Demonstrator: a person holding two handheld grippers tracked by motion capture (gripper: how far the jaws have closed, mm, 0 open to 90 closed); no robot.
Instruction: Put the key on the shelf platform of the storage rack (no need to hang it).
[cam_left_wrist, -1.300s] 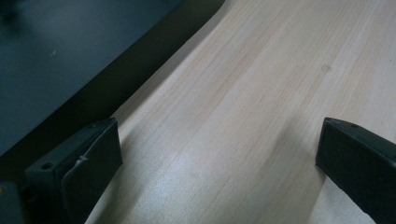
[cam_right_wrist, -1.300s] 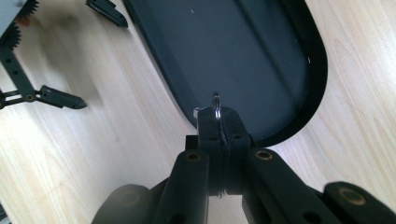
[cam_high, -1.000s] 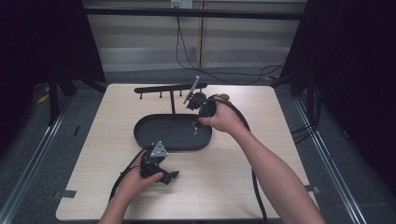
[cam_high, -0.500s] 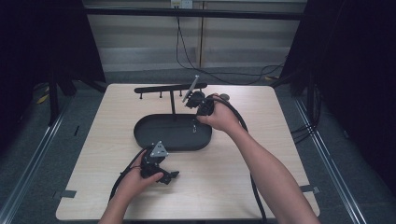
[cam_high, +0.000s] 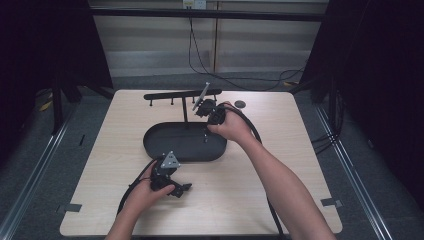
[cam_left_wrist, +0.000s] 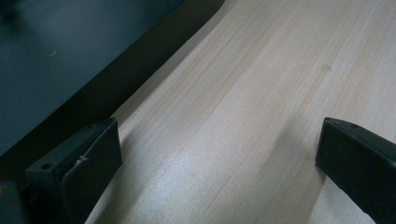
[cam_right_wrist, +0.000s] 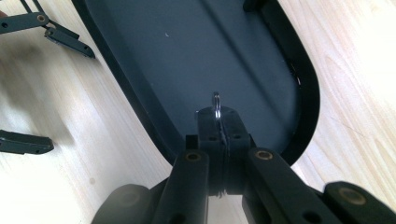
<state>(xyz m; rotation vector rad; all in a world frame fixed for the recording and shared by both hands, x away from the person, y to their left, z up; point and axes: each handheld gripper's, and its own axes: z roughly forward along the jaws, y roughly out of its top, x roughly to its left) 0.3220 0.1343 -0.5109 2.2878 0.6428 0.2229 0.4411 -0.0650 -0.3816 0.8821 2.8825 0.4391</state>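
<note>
A black oval tray (cam_high: 165, 150) lies mid-table, with a thin upright post (cam_high: 185, 112) rising from its far side. My right gripper (cam_high: 206, 134) hangs over the tray's right part, pointing down. Its jaws are shut on a small silver metal ring (cam_right_wrist: 216, 103), which stands edge-on above the fingertips (cam_right_wrist: 232, 122) against the tray floor (cam_right_wrist: 196, 56). My left gripper (cam_high: 182, 190) rests on the wood just in front of the tray. In the left gripper view the left gripper (cam_left_wrist: 219, 154) is wide open, with bare table between the jaws and the tray rim (cam_left_wrist: 116, 79) beside it.
A black bar with short pegs (cam_high: 175, 94) lies across the back of the table, and a small dark disc (cam_high: 240, 104) sits to its right. Cables trail from both grippers toward the near edge. The table's front right is bare wood (cam_high: 240, 200).
The right hand has edged slightly left over the tray, still shut on the ring. The left hand and its gripper have kept still.
</note>
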